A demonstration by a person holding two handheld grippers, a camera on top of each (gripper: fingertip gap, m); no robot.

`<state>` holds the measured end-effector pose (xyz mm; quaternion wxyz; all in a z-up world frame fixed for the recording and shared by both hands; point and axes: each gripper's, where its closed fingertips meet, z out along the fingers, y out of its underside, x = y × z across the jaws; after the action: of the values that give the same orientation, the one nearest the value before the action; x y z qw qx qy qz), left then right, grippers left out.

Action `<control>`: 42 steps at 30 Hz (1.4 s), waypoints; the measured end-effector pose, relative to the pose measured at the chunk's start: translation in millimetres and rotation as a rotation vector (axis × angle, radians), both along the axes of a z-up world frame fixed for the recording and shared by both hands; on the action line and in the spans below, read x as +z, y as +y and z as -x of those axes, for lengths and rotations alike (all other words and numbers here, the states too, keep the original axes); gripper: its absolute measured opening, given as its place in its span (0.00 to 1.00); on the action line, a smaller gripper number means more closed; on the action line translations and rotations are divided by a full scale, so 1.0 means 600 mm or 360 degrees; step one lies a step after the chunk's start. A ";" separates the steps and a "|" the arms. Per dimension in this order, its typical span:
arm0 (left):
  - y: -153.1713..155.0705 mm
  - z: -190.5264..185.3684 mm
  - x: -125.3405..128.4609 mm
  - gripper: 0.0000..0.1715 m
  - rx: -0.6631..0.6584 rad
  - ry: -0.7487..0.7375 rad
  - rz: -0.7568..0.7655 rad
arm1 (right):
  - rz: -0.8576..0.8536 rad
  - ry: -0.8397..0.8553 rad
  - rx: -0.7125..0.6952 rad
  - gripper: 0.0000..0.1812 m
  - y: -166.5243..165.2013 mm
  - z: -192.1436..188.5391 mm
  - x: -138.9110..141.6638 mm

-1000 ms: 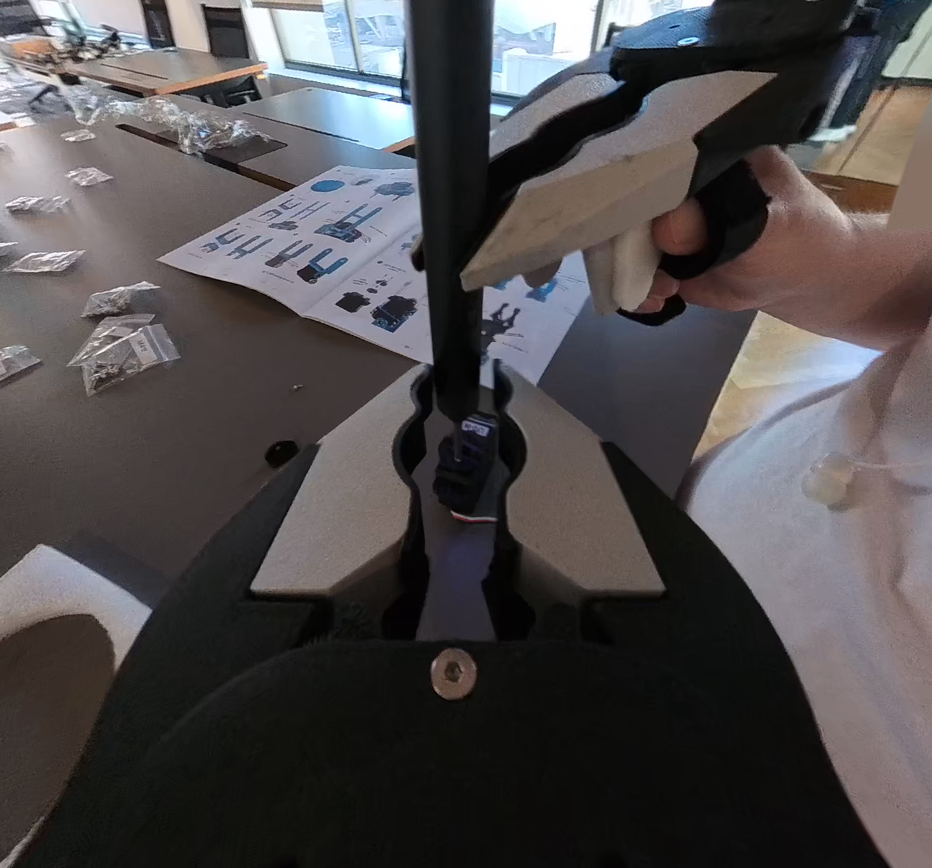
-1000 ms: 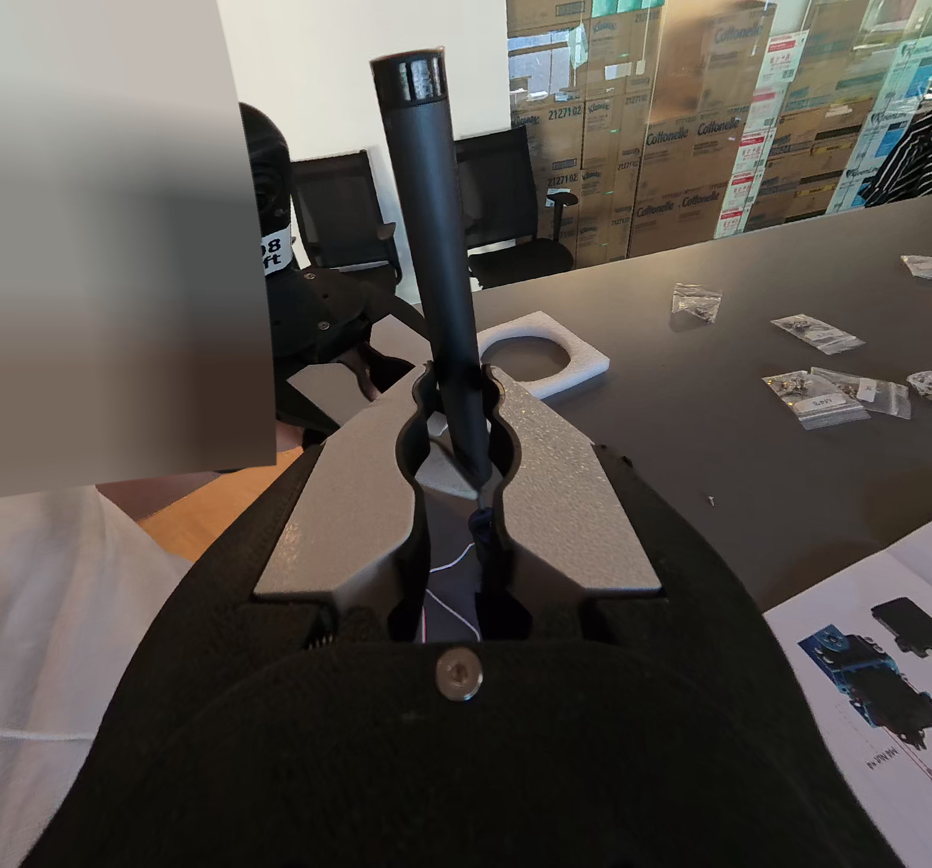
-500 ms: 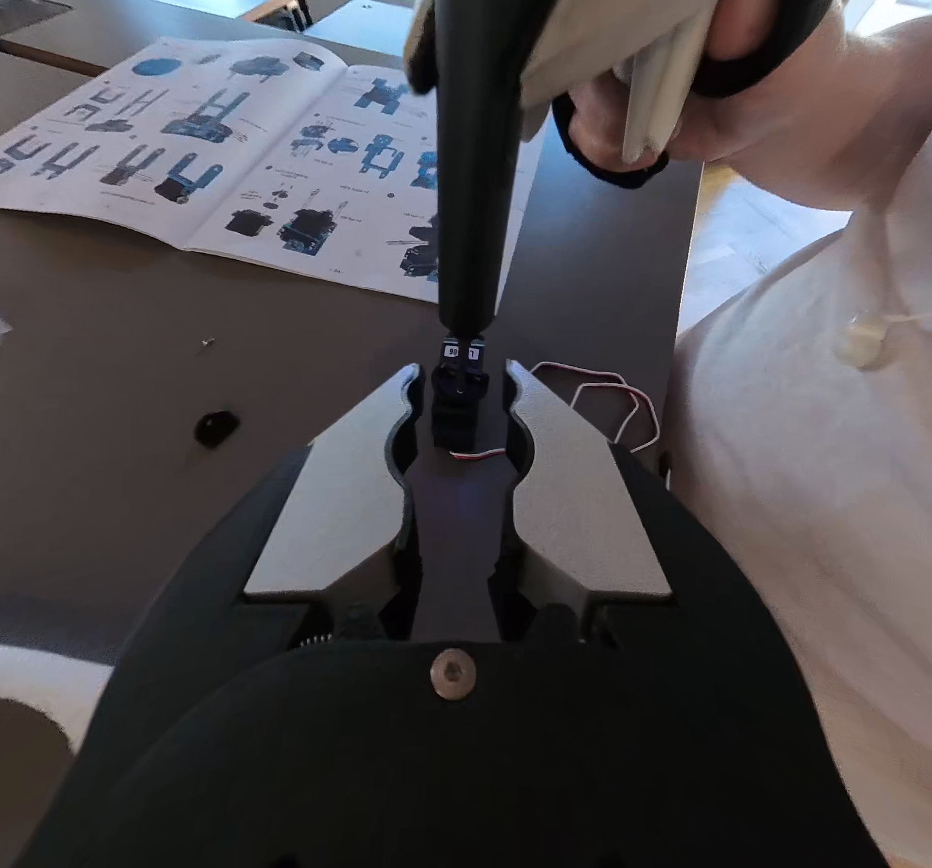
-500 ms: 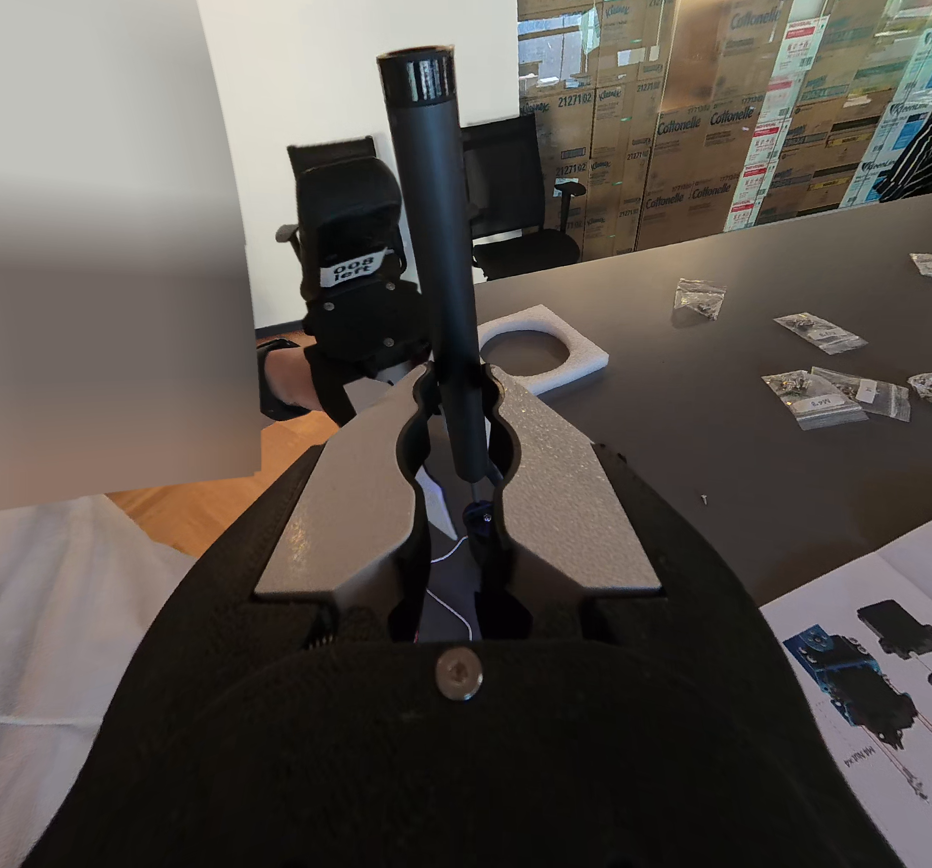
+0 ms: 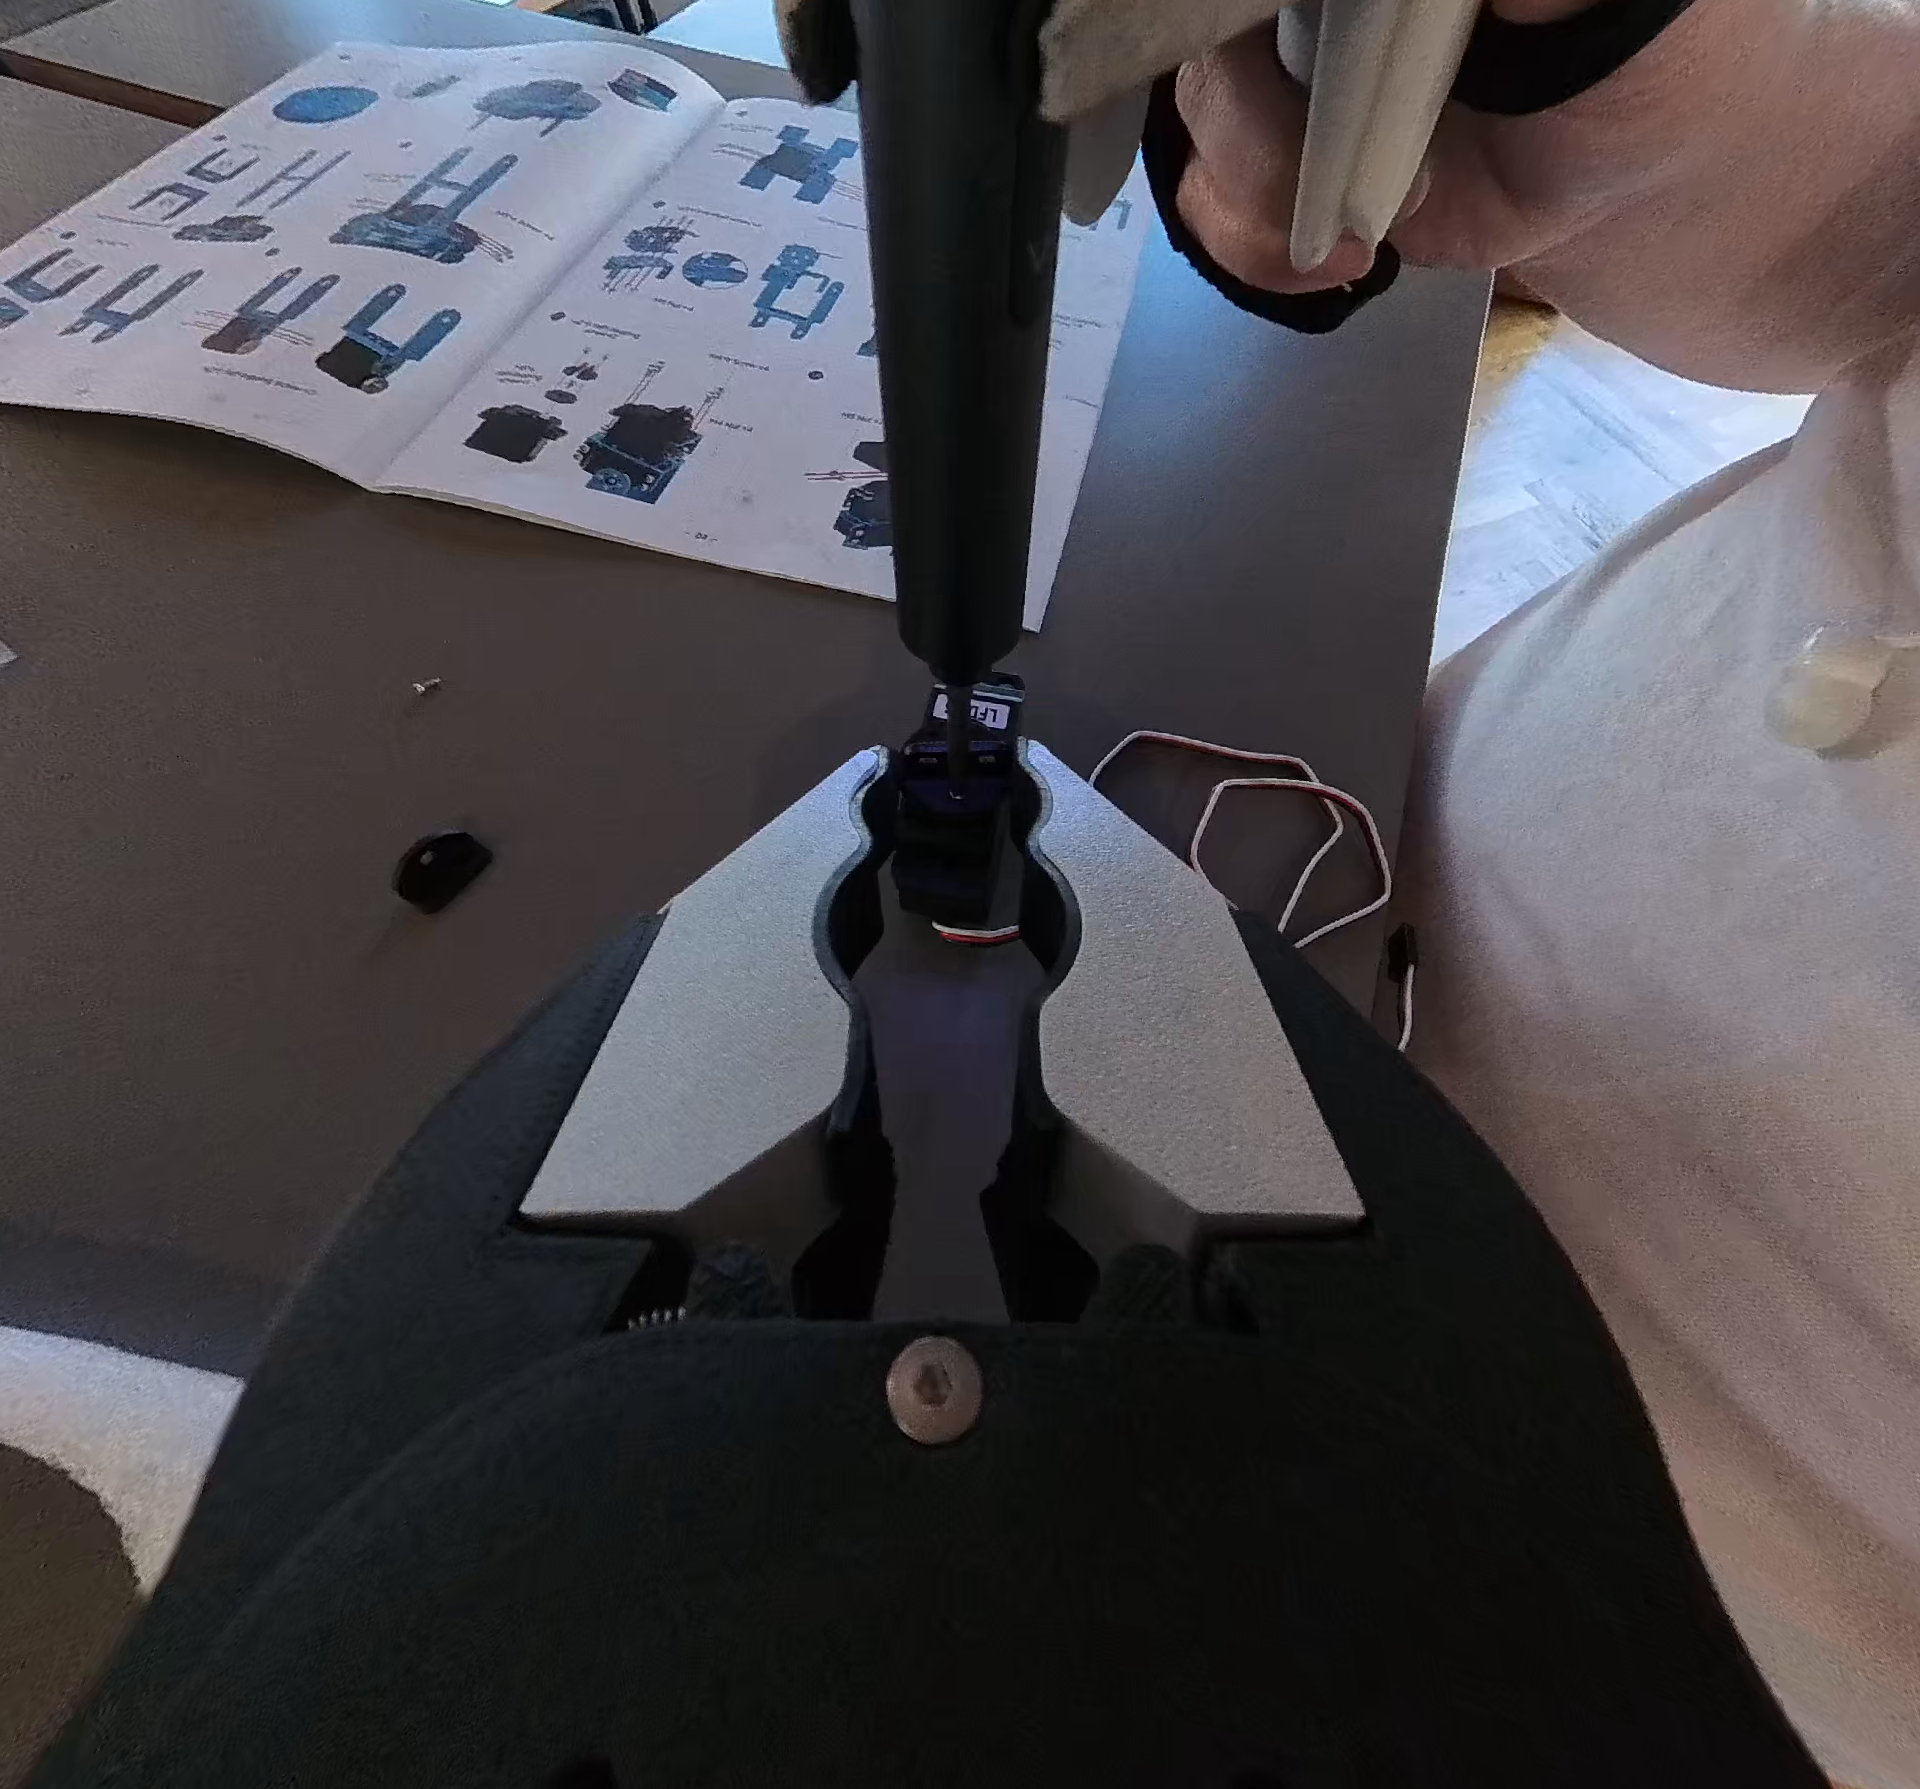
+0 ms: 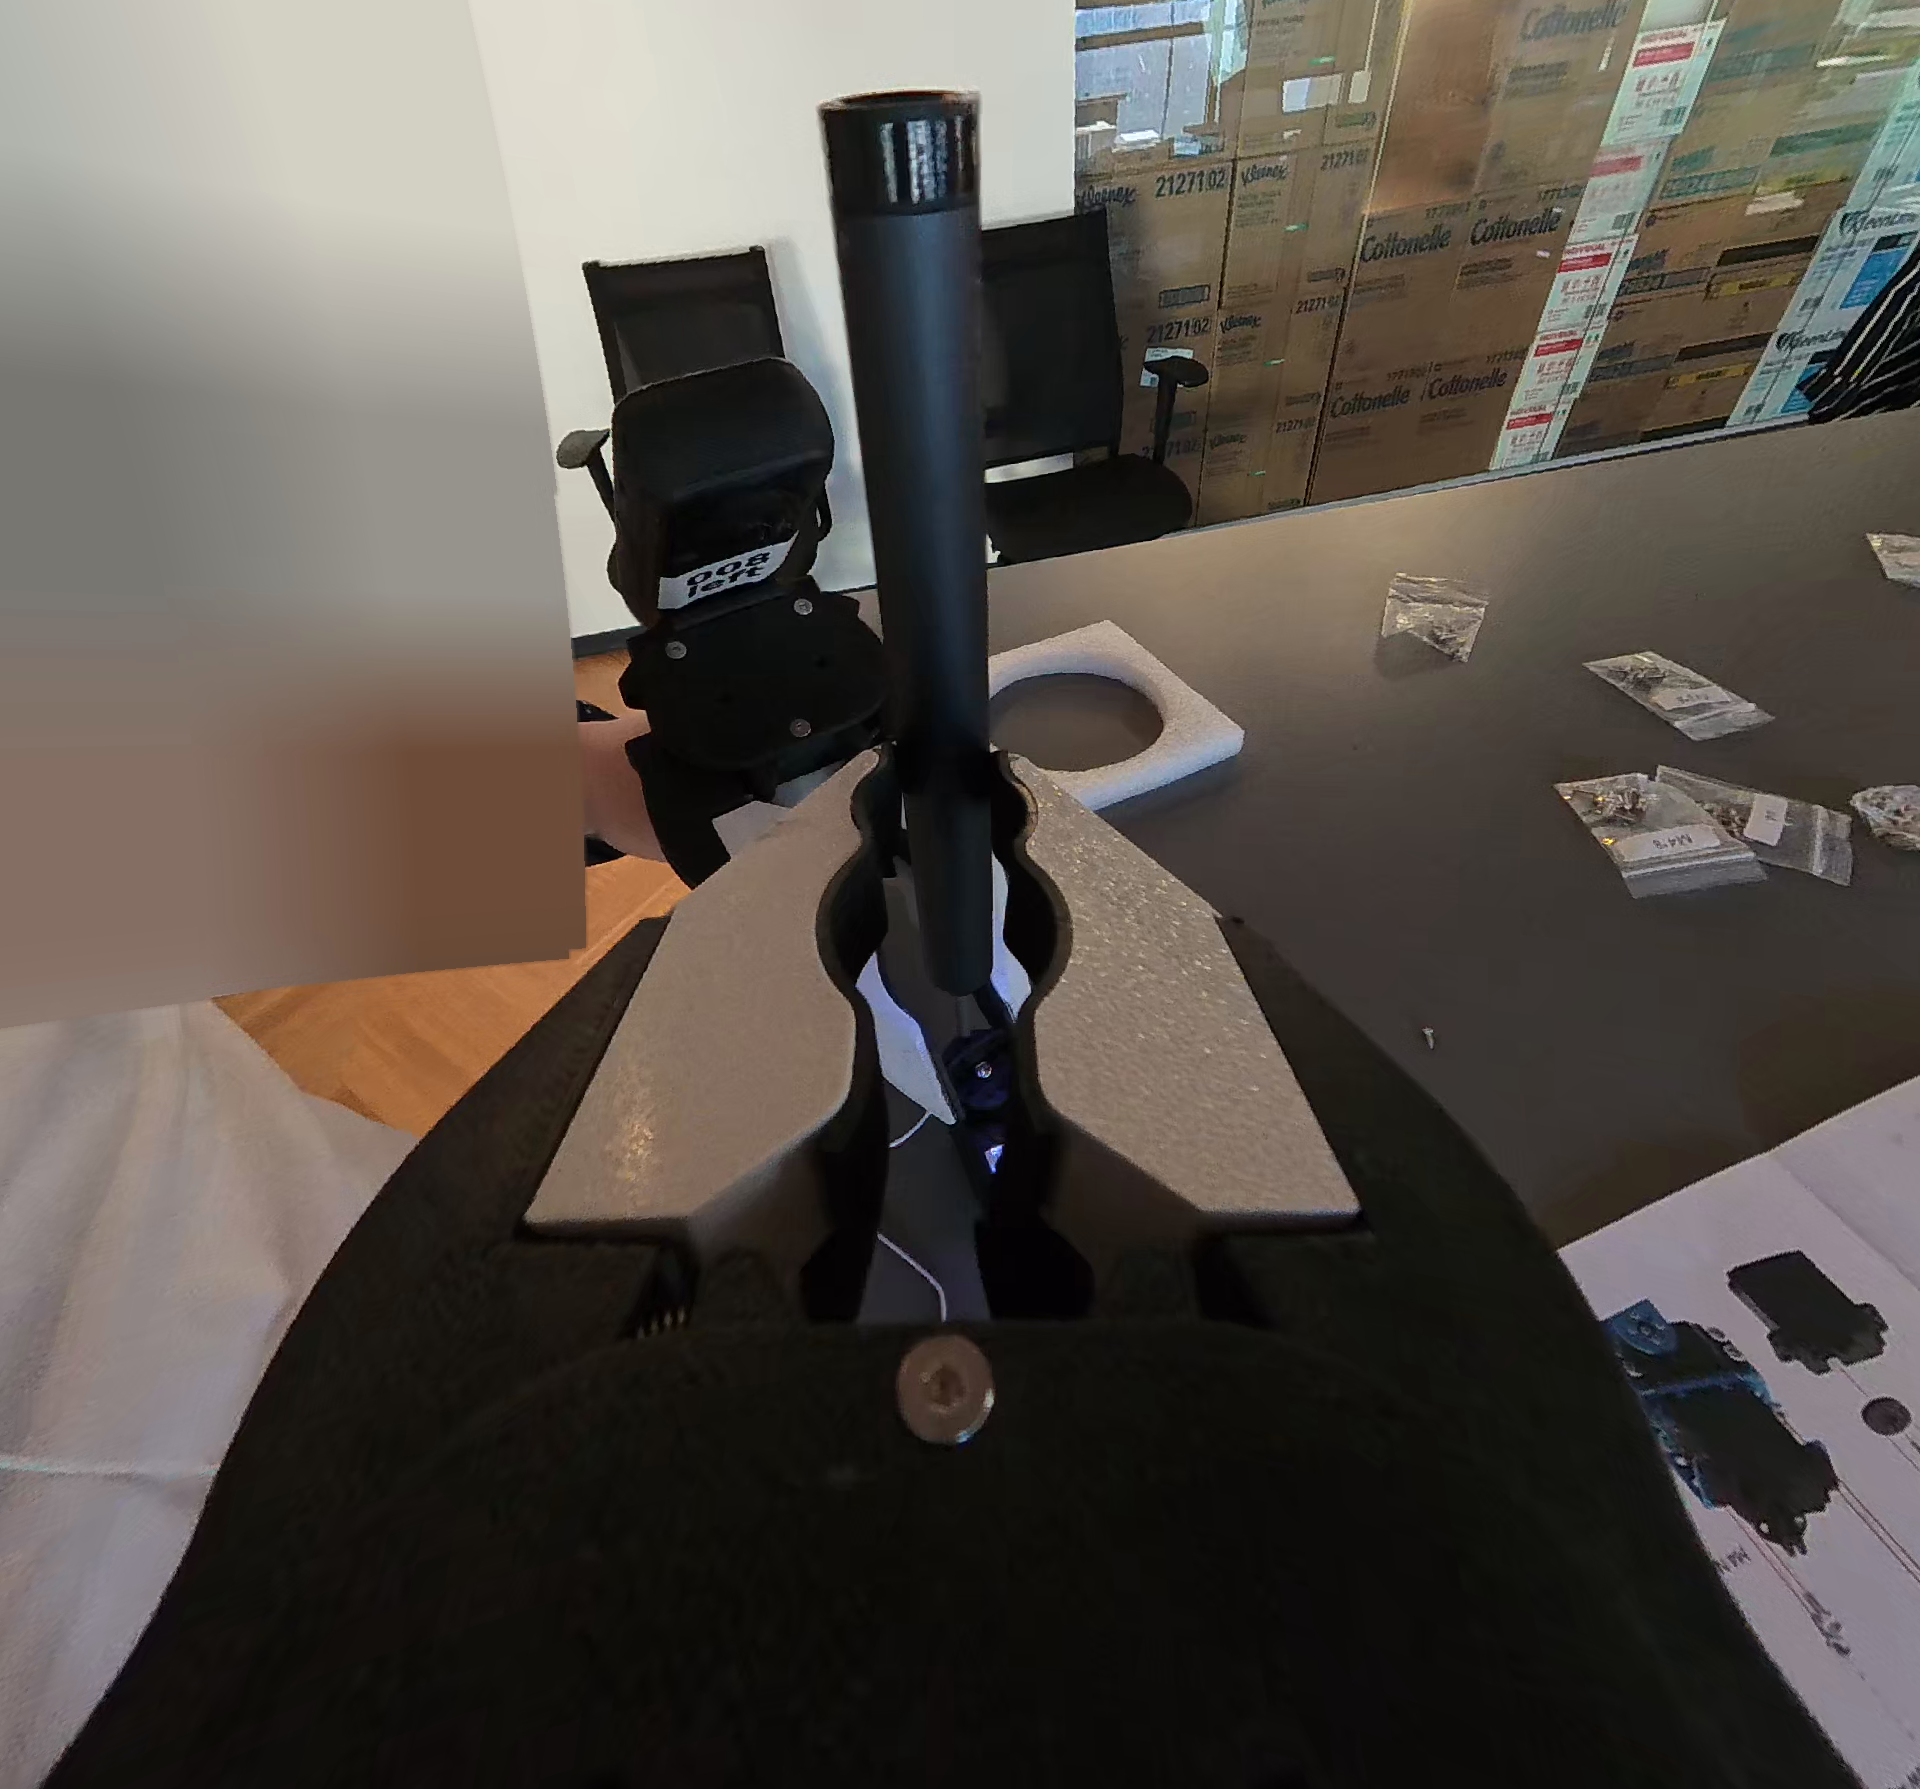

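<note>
My left gripper (image 5: 954, 783) is shut on a small dark blue servo motor (image 5: 951, 830) with a red, white and black wire (image 5: 1288, 840) trailing to the right on the table. My right gripper (image 6: 940, 789) is shut on a black cylindrical screwdriver (image 6: 920, 513), held upright. In the left wrist view the screwdriver (image 5: 956, 285) comes down from above and its thin bit meets the top of the servo. The servo (image 6: 982, 1079) shows below the screwdriver's tip in the right wrist view, with the left gripper (image 6: 743, 659) behind it.
An open instruction booklet (image 5: 436, 285) lies on the dark table (image 5: 260, 700). A small black part (image 5: 442, 869) and a loose screw (image 5: 426, 687) lie left of the servo. White foam ring (image 6: 1117, 716) and several bags of hardware (image 6: 1673, 825) lie farther off. A person's white shirt (image 5: 1662, 1012) is at right. One gripper's finger ends stand about 10 cm off the other's.
The left gripper tilted down toward the table and drew back along the screwdriver. The servo now sits at the fingertips under the bit, where before the shaft ran between the fingers.
</note>
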<state>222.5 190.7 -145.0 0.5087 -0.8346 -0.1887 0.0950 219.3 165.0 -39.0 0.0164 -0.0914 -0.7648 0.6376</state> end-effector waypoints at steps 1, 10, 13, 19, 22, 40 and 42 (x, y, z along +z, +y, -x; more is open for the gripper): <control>0.000 0.000 0.000 0.12 0.0004 -0.0002 -0.0003 | -0.0002 0.0008 0.0001 0.09 0.000 0.000 0.000; 0.000 0.000 0.000 0.12 0.0024 0.0003 0.0016 | -0.0015 0.0056 0.0014 0.08 0.000 -0.001 0.000; -0.001 0.001 -0.001 0.12 0.0030 0.0009 0.0032 | 0.0001 0.0065 0.0030 0.08 -0.001 -0.004 0.000; -0.001 0.001 -0.001 0.12 0.0031 0.0008 0.0043 | -0.0026 0.0122 0.0109 0.08 -0.004 -0.014 0.000; -0.001 0.000 -0.001 0.12 0.0034 0.0010 0.0058 | -0.0028 0.0098 0.0102 0.09 -0.004 -0.016 -0.001; 0.002 0.002 -0.001 0.12 0.0055 0.0007 0.0083 | 0.0011 0.0154 -0.0071 0.08 0.003 -0.011 0.000; 0.002 0.002 -0.001 0.12 0.0055 0.0006 0.0083 | 0.0004 0.0175 -0.0068 0.08 0.003 -0.012 0.000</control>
<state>221.2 191.6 -145.6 0.4854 -0.8440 -0.1997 0.1104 226.4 166.6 -39.0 0.0720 -0.0726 -0.7597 0.6422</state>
